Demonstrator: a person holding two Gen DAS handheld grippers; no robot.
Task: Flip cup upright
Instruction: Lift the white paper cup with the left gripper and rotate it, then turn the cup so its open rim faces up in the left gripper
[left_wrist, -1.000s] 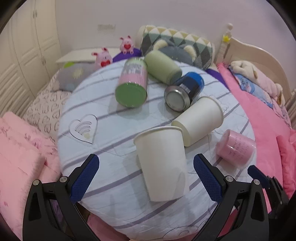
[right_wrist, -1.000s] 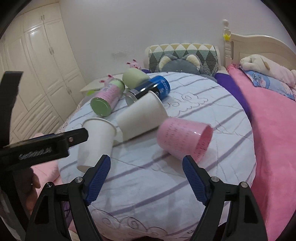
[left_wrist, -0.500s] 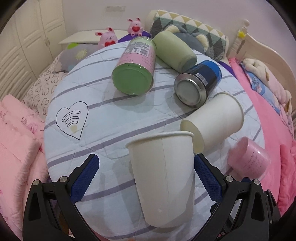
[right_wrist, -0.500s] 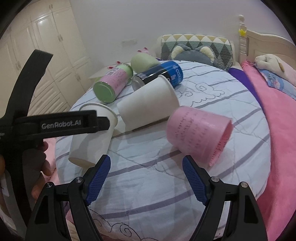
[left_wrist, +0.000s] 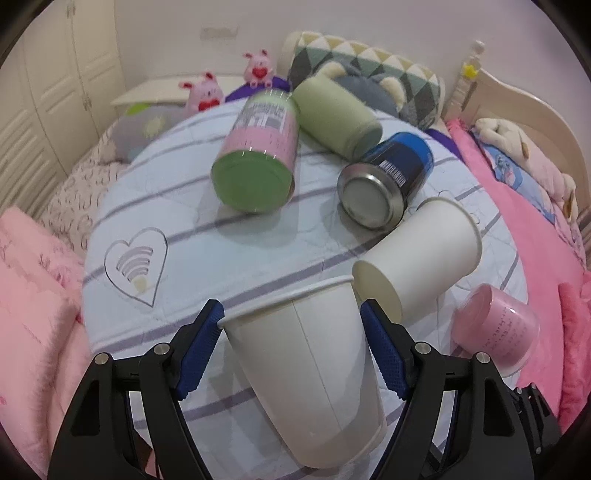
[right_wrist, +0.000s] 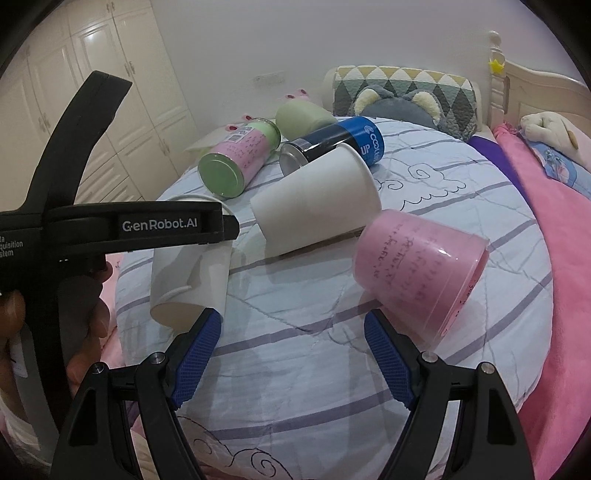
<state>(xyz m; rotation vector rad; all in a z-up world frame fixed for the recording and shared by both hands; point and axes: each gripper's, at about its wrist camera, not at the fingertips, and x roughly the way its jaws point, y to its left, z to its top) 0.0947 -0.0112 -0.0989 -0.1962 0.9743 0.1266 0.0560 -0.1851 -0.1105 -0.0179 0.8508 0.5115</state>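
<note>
A white paper cup (left_wrist: 306, 369) lies on its side on a round striped cushion (left_wrist: 221, 236), its rim pointing away from me. My left gripper (left_wrist: 291, 321) has closed around it, blue pads touching the cup just behind the rim on both sides. In the right wrist view the same cup (right_wrist: 192, 280) sits under the left gripper's black body (right_wrist: 129, 229). A second white paper cup (left_wrist: 417, 258) lies beside it, and a pink plastic cup (right_wrist: 417, 277) lies on its side to the right. My right gripper (right_wrist: 291, 350) is open and empty, hovering above the cushion.
A pink-and-green can (left_wrist: 258, 155), a pale green cup (left_wrist: 336, 114) and a blue can (left_wrist: 388, 181) lie at the cushion's far side. Pillows, plush toys (left_wrist: 201, 90) and a headboard stand behind. Pink bedding (left_wrist: 546, 229) lies to the right, wardrobe doors to the left.
My left gripper has moved forward over the near white cup and its jaws have closed from wide open onto the cup's sides. My right gripper has moved slightly closer to the pink cup, still open.
</note>
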